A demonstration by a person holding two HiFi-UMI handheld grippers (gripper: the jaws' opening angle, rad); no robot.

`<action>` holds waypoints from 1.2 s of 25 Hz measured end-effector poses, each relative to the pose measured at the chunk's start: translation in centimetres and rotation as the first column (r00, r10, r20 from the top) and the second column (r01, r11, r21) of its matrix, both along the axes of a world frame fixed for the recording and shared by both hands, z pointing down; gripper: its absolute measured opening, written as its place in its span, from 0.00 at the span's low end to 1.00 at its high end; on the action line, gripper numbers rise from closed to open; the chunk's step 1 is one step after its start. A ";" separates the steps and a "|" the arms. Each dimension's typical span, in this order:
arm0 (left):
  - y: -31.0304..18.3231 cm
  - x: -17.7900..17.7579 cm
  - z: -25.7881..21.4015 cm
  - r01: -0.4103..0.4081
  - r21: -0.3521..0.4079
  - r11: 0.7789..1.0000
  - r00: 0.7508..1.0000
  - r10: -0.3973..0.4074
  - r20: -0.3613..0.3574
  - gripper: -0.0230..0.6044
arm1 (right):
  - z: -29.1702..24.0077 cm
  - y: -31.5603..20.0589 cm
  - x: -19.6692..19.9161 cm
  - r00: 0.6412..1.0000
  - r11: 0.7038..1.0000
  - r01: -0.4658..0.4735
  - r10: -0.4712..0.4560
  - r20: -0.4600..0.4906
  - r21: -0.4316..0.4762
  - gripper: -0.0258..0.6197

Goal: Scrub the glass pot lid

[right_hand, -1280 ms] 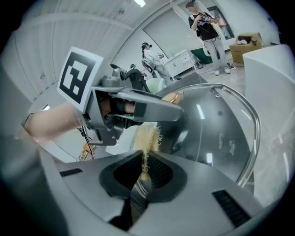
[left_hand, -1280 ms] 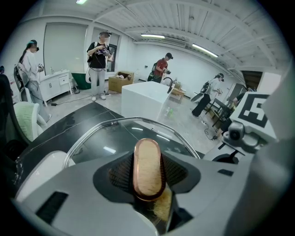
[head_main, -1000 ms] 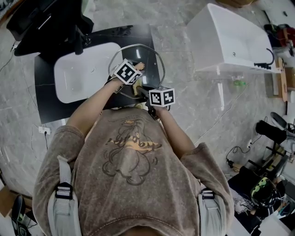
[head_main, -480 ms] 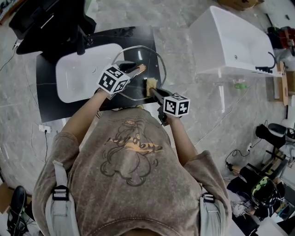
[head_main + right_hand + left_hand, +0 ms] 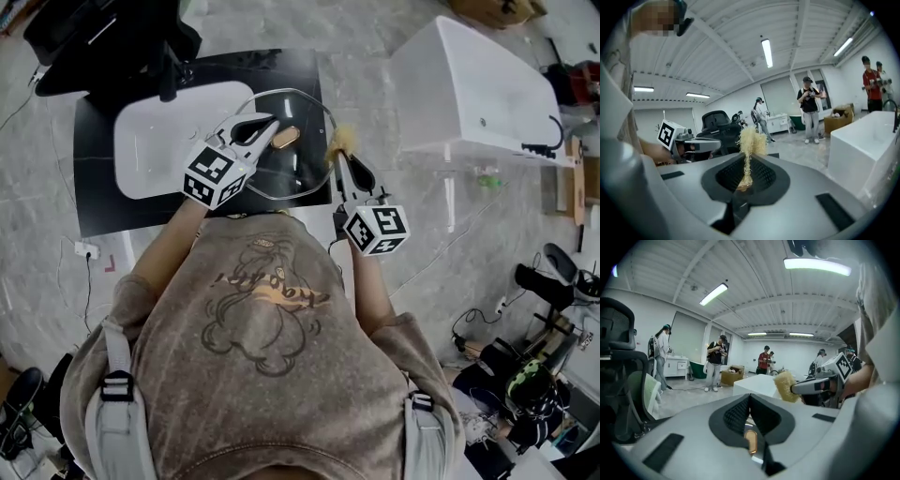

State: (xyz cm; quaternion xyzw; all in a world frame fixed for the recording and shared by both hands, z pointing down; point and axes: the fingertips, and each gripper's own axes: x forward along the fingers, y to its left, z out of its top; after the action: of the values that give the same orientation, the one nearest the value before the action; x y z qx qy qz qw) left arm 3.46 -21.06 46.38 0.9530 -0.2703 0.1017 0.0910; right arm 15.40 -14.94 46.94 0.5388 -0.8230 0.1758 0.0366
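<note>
The glass pot lid (image 5: 305,167) lies over the black counter (image 5: 103,202), right of the sink, its brown knob (image 5: 285,137) near the middle. My left gripper (image 5: 270,126) reaches in from the left with its jaws together. In the left gripper view the knob (image 5: 750,441) sits in the hollow between the closed fingers. My right gripper (image 5: 339,157) is shut on a yellow fibrous scrubber (image 5: 339,142) at the lid's right rim. The right gripper view shows the scrubber (image 5: 750,139) pinched and sticking up past the fingertips; the scrubber (image 5: 786,386) also shows in the left gripper view.
A white sink basin (image 5: 164,141) is set into the counter left of the lid. A white bathtub (image 5: 473,80) stands to the right and a black office chair (image 5: 103,37) beyond the sink. Several people (image 5: 810,112) stand far off. Cables and gear lie on the floor at right.
The left gripper's jaws have closed by the lid's knob. The right gripper swung from the middle of the lid out to its right rim, carrying the scrubber.
</note>
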 end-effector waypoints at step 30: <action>0.0 -0.9 -1.2 0.075 0.080 0.994 0.995 -0.069 -0.078 0.06 | -1.5 -1.3 -0.8 0.996 0.990 0.041 -0.029 -0.087 0.136 0.10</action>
State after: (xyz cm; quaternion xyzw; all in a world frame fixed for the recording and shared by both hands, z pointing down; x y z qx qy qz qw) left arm 2.56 -21.09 45.17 0.9488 -0.3049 0.0510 0.0650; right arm 14.60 -16.24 45.45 0.5324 -0.8403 0.0951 0.0375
